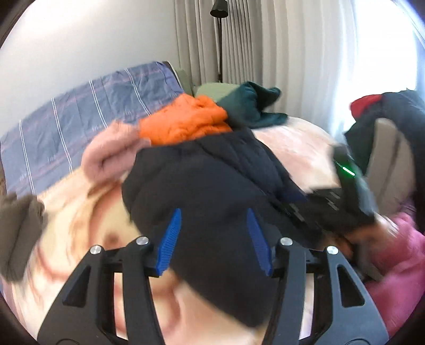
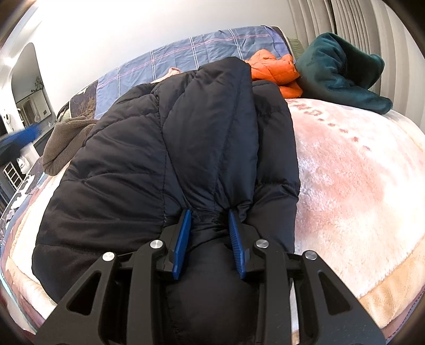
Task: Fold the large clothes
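– Black padded jacket [image 2: 170, 148] fills the near view; where does it lie?
– On the bed, spread over a pale pink plush blanket [image 2: 358, 164]. The right gripper [image 2: 209, 228] has its blue fingers [image 2: 183, 238] narrow, pinching a bunched fold of the jacket's near edge.
– And the other hand?
– The left gripper [image 1: 215, 238] sits over the jacket's dark fabric with its fingers [image 1: 170, 238] about half apart. That view is blurred, so I cannot tell whether the pads press the cloth.
– What lies around the jacket?
– Behind it an orange quilted jacket [image 2: 276, 71], touching its far edge, and just beside that a dark green fleece [image 2: 340, 71]. To the left a brown fleece garment [image 2: 66, 140]. In the left view a pink fuzzy garment [image 1: 114, 154] lies next to the orange one, and a bright pink garment [image 1: 398, 254] is at the right edge.
– And the room?
– A blue checked sheet [image 2: 186, 53] covers the far part of the bed, against a white wall. Pale pleated curtains [image 1: 279, 53] hang behind, with a black floor lamp [image 1: 219, 10] in front of them.
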A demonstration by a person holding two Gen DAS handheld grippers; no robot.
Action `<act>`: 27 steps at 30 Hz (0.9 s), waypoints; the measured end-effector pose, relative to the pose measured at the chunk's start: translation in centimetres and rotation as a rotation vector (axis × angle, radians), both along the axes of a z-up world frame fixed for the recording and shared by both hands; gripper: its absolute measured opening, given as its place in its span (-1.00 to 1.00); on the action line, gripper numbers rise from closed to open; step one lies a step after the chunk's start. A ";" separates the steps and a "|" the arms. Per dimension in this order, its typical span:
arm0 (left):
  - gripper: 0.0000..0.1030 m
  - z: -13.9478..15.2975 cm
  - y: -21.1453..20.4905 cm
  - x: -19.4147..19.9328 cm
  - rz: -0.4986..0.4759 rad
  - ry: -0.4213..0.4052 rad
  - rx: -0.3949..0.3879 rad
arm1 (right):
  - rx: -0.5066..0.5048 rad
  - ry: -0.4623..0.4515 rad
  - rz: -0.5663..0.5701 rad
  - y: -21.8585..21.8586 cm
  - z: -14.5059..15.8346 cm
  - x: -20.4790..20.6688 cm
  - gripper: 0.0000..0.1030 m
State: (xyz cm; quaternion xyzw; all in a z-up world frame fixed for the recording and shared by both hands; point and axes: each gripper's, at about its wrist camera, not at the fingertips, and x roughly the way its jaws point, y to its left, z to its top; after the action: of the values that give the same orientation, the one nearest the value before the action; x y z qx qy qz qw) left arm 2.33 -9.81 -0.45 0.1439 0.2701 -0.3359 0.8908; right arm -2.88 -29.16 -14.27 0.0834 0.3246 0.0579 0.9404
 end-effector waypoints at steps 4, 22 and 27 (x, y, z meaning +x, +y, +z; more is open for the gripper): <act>0.03 -2.4 -4.4 7.2 0.015 0.072 -0.017 | -0.001 0.000 0.001 0.0 0.0 0.0 -0.40; 0.11 -6.2 -6.9 11.3 0.018 0.120 0.055 | 0.032 -0.012 0.109 -0.5 2.8 -0.2 -0.36; 0.11 -2.1 -9.6 11.4 -0.078 0.068 0.003 | 0.115 0.017 0.085 -0.6 0.7 0.8 -0.35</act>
State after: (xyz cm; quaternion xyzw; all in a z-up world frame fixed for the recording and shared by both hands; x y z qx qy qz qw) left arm 13.69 -19.45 -2.52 0.1442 0.2949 -0.3745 0.8672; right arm -2.08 -29.74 -13.60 0.1240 0.3321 0.1154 0.9279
